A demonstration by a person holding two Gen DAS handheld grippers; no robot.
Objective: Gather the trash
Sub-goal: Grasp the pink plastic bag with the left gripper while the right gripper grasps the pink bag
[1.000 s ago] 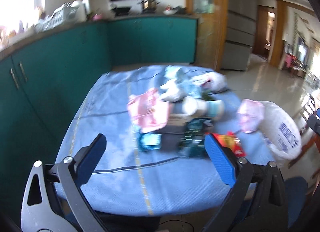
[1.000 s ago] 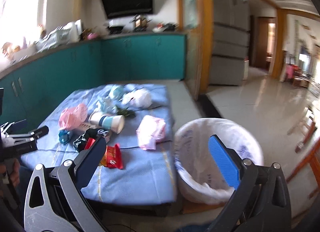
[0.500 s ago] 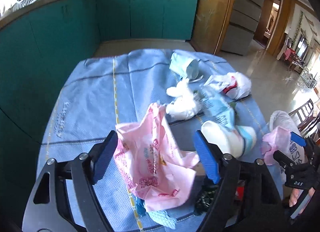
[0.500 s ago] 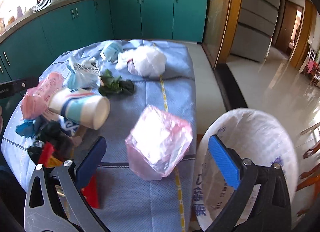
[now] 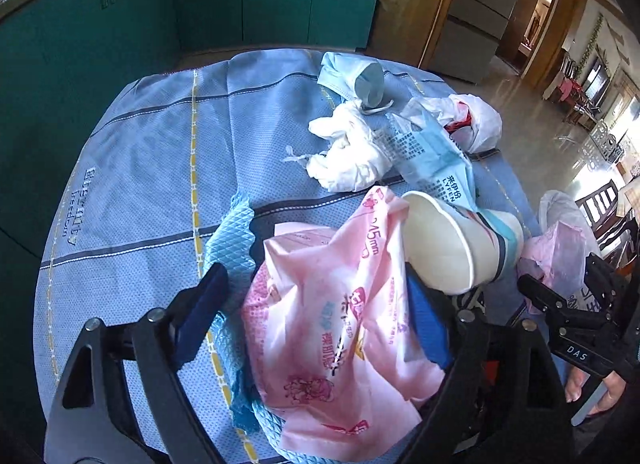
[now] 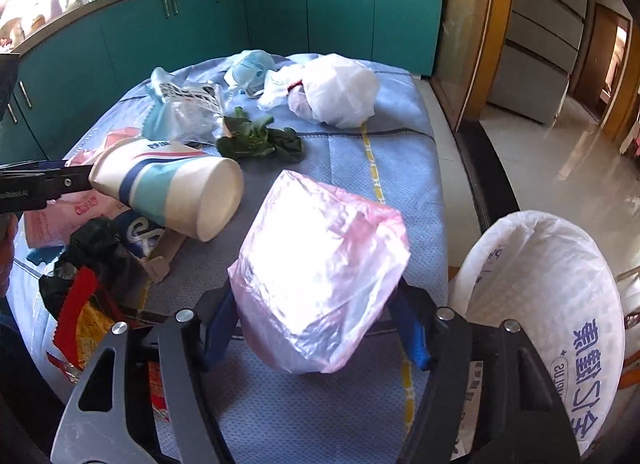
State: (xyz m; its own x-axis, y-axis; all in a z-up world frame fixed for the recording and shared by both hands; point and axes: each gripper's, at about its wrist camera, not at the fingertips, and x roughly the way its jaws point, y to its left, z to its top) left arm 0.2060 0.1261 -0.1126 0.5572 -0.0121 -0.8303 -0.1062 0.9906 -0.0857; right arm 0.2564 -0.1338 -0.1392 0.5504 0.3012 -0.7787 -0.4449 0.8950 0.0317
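Fingers: right pair, just narrowed, on crinkly bag; left pair, rewidened, around wrapper.

Daylight, bright; source at upper left of the right wrist view, window area blown out. Glare on pink plastic bag and polished floor. Sharp focus. Fisheye bending, dark vignetted corners.

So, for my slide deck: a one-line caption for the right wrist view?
Right gripper closing around a pink plastic bag beside the lined bin.
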